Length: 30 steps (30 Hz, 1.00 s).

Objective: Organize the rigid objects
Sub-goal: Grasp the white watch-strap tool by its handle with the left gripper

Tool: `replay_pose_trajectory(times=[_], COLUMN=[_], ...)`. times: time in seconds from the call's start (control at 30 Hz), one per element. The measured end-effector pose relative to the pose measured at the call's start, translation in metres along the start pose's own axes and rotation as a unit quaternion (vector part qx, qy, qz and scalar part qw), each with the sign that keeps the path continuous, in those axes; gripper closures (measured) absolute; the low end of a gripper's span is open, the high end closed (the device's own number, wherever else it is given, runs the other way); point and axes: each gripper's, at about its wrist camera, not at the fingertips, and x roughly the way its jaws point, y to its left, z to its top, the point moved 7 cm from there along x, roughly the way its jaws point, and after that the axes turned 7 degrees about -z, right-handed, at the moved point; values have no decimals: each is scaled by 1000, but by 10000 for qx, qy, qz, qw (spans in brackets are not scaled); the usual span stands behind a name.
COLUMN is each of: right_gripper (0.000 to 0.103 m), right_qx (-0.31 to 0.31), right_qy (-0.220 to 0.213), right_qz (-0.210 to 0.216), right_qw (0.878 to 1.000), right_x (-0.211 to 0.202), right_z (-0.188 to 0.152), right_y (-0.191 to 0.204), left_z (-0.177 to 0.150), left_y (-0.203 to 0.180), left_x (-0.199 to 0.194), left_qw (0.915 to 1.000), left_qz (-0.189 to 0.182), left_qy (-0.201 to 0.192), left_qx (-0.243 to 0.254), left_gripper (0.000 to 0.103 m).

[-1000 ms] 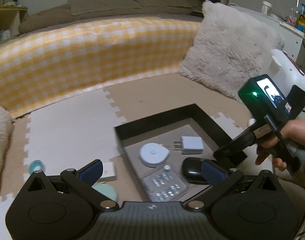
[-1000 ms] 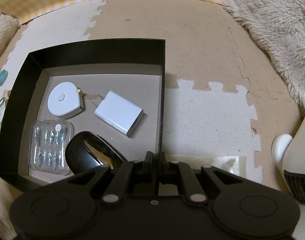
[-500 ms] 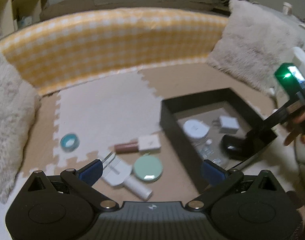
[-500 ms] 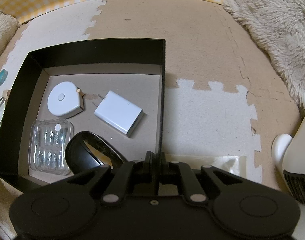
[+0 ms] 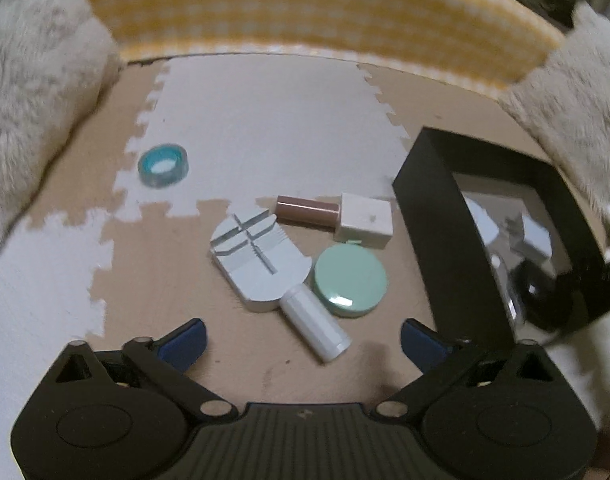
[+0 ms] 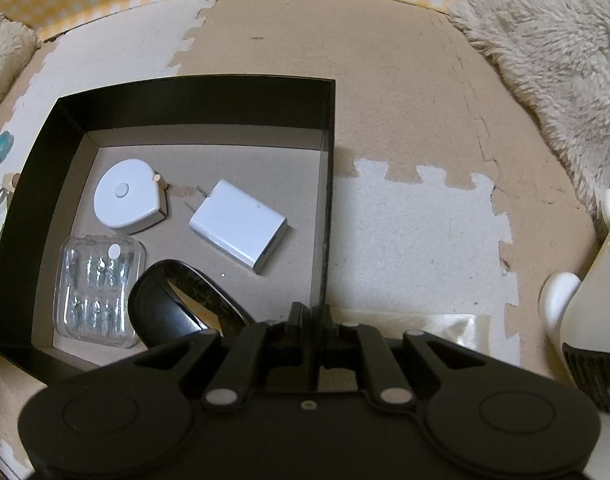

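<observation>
The black box [image 6: 193, 100] serves as the landmark. Inside it lie four items: a round white tape measure [image 6: 127, 196], a white charger [image 6: 239, 226], a clear blister pack [image 6: 99, 286] and a black mouse [image 6: 177, 304]. Outside the box, on the mat to its left, five items are not yet stowed: a white watch tool [image 5: 259, 260], a white cylinder [image 5: 317, 328], a green compact [image 5: 349, 280], a brown tube with a white cap [image 5: 333, 216], and, farthest from the box, a teal tape roll [image 5: 163, 165]. The task is judged roughly half complete. The left gripper [image 5: 303, 344] hangs above the loose cluster with its jaws spread wide and nothing between them. The right gripper [image 6: 311, 316] has its jaws pressed together at the box's near right wall, apparently pinching that wall to steady the box.
</observation>
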Motion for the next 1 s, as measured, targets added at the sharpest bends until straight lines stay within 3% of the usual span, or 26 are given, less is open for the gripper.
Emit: replay_pose_trajectory(times=[0.1,0.3,0.47,0.67,0.87,1.0], right_gripper=[93,93,93,93,93,93], right_qx=[0,-12,-17,-44,-50,-49], right_qy=[2,-8,-13,-19,-27,-28], right_qz=[-5,-7,-10,-19,-28,-24], right_qw=[10000,10000,10000,10000,10000,10000], right_x=[-1,-1,-1,-2,-2,-2], right_z=[0,-1,-1,-1,-1,-1], right_y=[0,0,0,1,1,1], left_z=[0,0,-12,-39,-42,-35], left_y=[1,1,0,-6,-11,-5], left_x=[7,9,3,-14,-17,-8], left_qw=[9997,9998,9986,9947,9964,9979], left_qz=[-88,-81,45,10,199,263], left_qy=[0,101,502,991,754,583], left_qx=[-232,-150,175,283,321,69], left_gripper=[41,72,80,81,79,78])
